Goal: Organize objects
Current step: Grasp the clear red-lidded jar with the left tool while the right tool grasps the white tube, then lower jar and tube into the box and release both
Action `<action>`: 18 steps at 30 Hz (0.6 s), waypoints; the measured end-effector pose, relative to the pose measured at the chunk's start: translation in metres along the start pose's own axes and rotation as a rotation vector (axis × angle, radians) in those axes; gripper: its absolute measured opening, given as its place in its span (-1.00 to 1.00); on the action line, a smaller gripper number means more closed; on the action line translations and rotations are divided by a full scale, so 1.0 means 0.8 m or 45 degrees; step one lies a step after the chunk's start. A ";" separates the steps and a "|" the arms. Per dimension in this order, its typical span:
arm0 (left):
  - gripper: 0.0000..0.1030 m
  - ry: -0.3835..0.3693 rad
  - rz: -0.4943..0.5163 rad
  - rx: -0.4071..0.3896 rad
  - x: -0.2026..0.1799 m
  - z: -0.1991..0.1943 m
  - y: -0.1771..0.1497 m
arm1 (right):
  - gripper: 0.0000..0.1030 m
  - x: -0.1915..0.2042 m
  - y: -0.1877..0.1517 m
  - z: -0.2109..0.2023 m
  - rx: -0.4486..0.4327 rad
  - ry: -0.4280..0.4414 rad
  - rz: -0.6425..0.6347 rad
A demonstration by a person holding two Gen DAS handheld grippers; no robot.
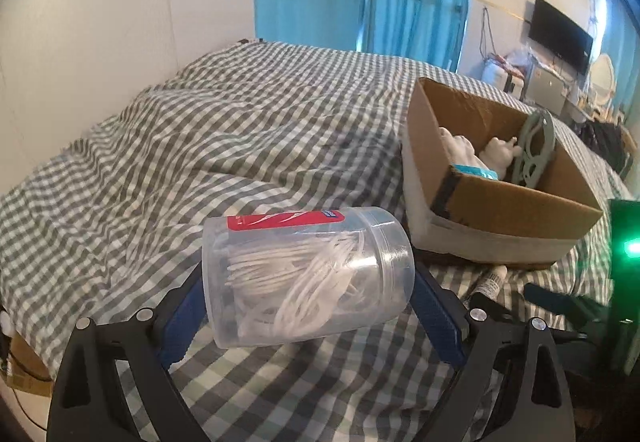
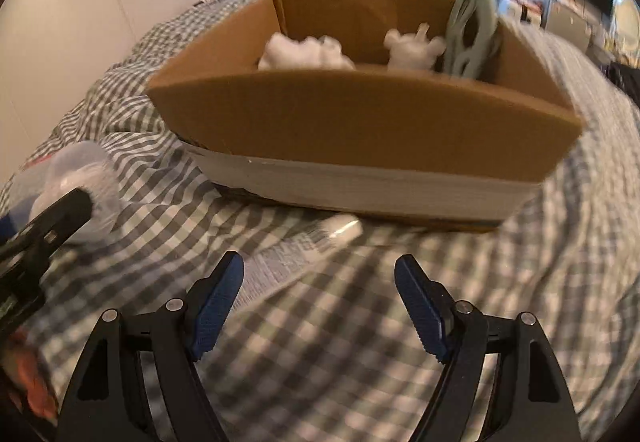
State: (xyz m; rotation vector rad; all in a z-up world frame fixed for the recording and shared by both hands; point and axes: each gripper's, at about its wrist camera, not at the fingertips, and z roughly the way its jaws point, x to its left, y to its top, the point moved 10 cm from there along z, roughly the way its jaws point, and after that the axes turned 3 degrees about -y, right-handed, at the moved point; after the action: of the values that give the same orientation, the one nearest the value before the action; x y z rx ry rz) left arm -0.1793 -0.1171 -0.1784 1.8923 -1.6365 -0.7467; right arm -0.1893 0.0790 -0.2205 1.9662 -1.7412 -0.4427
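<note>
A clear jar, lower centre, was clamped by the left gripper; the right gripper was spread empty. A level carry over the cardboard box rim was advisable.

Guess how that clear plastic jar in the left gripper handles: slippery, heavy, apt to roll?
The clear plastic jar looks smooth and round, so it may slip or twist in the left gripper. Holding only thin white looped pieces, it is probably light. Set on its side on the checked bedspread, it could roll.
</note>
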 end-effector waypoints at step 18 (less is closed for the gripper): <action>0.84 -0.040 0.046 0.018 -0.029 -0.017 -0.019 | -0.66 0.009 -0.025 -0.004 0.023 0.036 -0.094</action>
State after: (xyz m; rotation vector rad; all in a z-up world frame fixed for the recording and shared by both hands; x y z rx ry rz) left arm -0.1615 -0.0916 -0.1779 1.8648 -1.6948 -0.7558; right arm -0.1700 0.0737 -0.2286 2.0447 -1.6654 -0.4239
